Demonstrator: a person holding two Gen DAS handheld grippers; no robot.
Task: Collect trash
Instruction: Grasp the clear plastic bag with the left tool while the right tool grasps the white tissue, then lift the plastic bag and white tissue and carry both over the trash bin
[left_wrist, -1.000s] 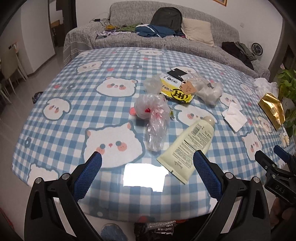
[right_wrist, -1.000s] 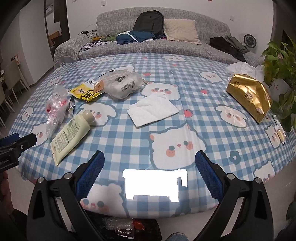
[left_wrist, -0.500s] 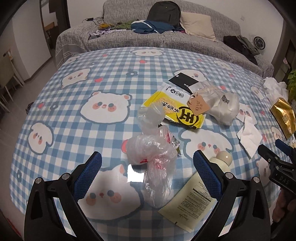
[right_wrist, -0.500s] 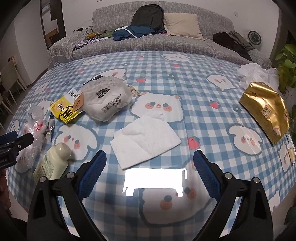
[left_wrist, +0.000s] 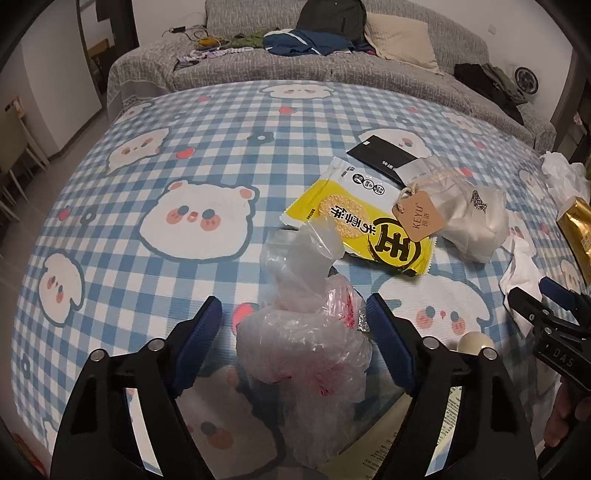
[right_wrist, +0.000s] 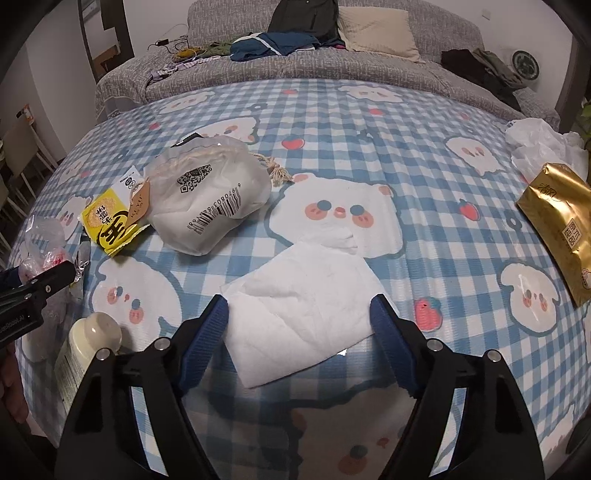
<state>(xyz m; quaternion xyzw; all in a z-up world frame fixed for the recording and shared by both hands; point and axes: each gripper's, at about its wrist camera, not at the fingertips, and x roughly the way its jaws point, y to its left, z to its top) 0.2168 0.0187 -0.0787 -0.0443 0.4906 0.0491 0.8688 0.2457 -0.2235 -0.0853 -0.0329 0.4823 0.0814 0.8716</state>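
My left gripper (left_wrist: 294, 317) is open, its blue fingers either side of a crumpled clear plastic bag (left_wrist: 303, 332) with red print, not closed on it. Beyond lie a yellow snack wrapper (left_wrist: 354, 225), a white drawstring pouch (left_wrist: 469, 218) with a brown tag and a black packet (left_wrist: 384, 157). My right gripper (right_wrist: 299, 317) is open, straddling the near part of a flat white tissue (right_wrist: 306, 306). The pouch (right_wrist: 210, 199), wrapper (right_wrist: 107, 221) and plastic bag (right_wrist: 44, 243) show at left in the right wrist view.
A cream lotion tube (right_wrist: 85, 347) lies near the front edge between the grippers. A gold tissue pack (right_wrist: 561, 225) and crumpled white plastic (right_wrist: 539, 147) sit at right. The checked tablecloth (left_wrist: 184, 155) covers the table; a grey sofa (left_wrist: 332, 70) with clothes stands behind.
Both grippers have moved forward and lower over the table. The left one now straddles the plastic bag, the right one the white tissue. Both stay open.
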